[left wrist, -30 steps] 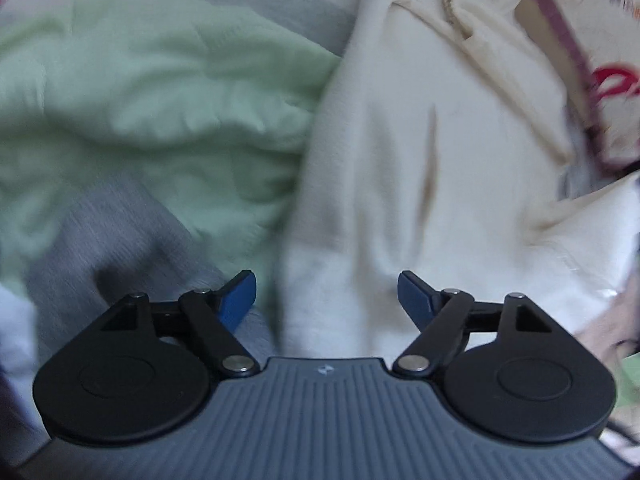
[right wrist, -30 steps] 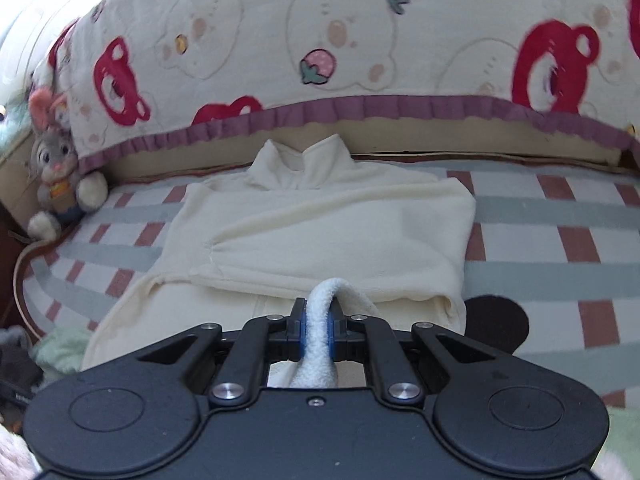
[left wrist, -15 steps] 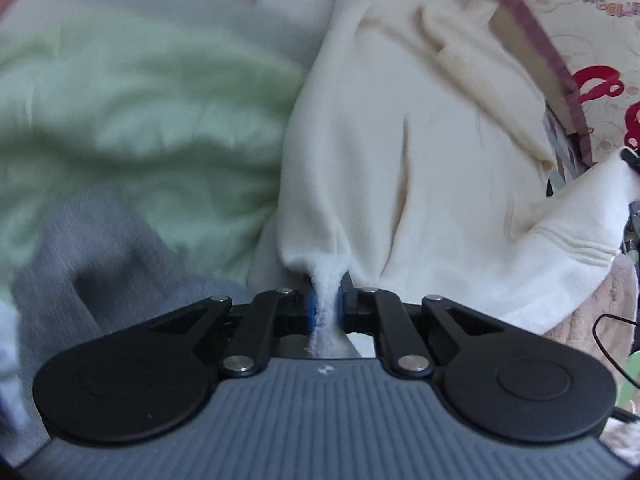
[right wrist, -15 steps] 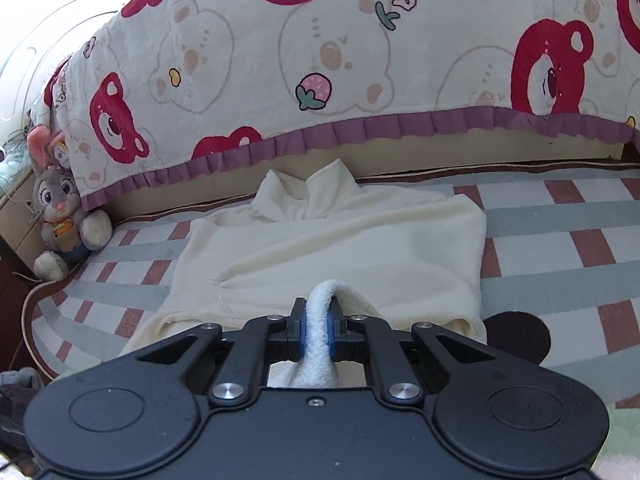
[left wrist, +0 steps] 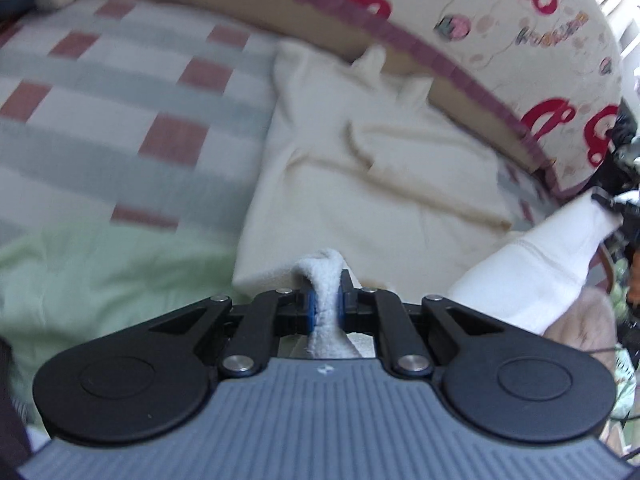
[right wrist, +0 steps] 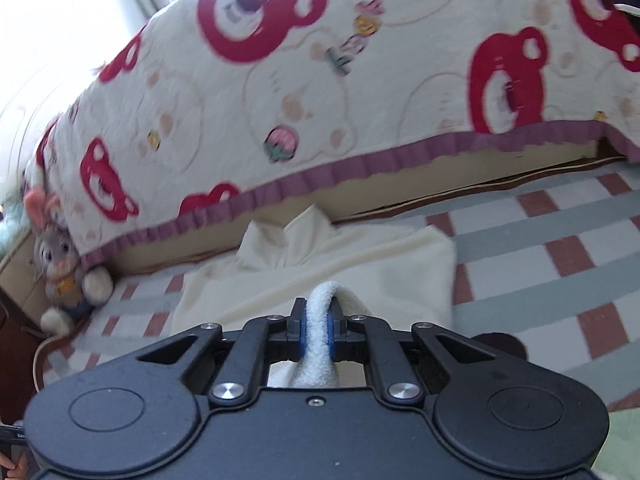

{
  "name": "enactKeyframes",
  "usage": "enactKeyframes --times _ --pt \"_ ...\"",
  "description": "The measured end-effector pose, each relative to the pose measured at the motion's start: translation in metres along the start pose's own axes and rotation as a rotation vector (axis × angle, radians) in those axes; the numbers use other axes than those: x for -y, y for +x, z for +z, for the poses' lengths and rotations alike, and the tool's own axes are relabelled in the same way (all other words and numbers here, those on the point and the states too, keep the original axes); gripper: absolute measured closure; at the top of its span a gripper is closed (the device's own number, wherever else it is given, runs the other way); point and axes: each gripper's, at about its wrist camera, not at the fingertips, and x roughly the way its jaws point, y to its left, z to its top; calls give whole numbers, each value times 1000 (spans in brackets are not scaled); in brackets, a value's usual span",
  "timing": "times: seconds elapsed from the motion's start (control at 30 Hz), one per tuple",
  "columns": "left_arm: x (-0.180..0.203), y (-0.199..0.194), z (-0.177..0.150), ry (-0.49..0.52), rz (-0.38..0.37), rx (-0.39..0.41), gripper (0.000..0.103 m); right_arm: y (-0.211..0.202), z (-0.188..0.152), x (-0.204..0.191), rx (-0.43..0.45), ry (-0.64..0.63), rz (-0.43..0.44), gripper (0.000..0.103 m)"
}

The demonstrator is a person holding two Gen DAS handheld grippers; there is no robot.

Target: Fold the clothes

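Sweater [left wrist: 360,184]: cream, fleecy, lying flat on the bed [left wrist: 120,92] with its collar [right wrist: 286,240] pointing toward 12 o'clock, against the base of the headboard. In the left view its body is spreading from centre toward 2 o'clock; in the right view [right wrist: 320,276] it is sitting just ahead of the claw, at 12 o'clock.

Left claw [left wrist: 326,306]: pinching a bunched fold of the sweater's near edge; blue pads are pressing the fleece from both sides, and the fabric is filling the whole gap between them.

Right claw [right wrist: 318,334]: likewise clamping a raised roll of the sweater hem, the cloth arching up over the tips and trailing down behind them. In the left view that lifted corner [left wrist: 552,256] is showing at 3 o'clock, hanging clear of the bed.

Bed: covered in a sheet checked in grey-green, white and brick red, motion-blurred in the left view.

Green cloth [left wrist: 100,276]: pale, crumpled, lying at 9 o'clock in the left view, touching the sweater's left edge.

Cover [right wrist: 360,80]: cream quilt with red bear prints and a purple frill, draping the headboard at 12 o'clock.

Rabbit toy [right wrist: 60,268]: grey plush, sitting at 9 o'clock in the right view, well apart from the sweater.
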Motion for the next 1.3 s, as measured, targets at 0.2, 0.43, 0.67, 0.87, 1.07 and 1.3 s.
enactKeyframes --times 0.2,0.43,0.67,0.87,1.07,1.3 --pt "25 7 19 128 5 38 94 -25 -1 24 29 42 -45 92" --pt "39 29 30 223 22 17 94 -3 -7 39 2 70 -44 92" --pt "58 34 67 361 80 203 94 5 10 38 49 32 -16 92" --pt "67 70 129 368 80 258 94 34 46 36 45 -72 -23 93" --pt "74 157 222 423 216 345 89 113 107 33 47 -208 -226 95" --pt "32 245 211 255 322 256 75 169 81 72 189 28 -300 69"
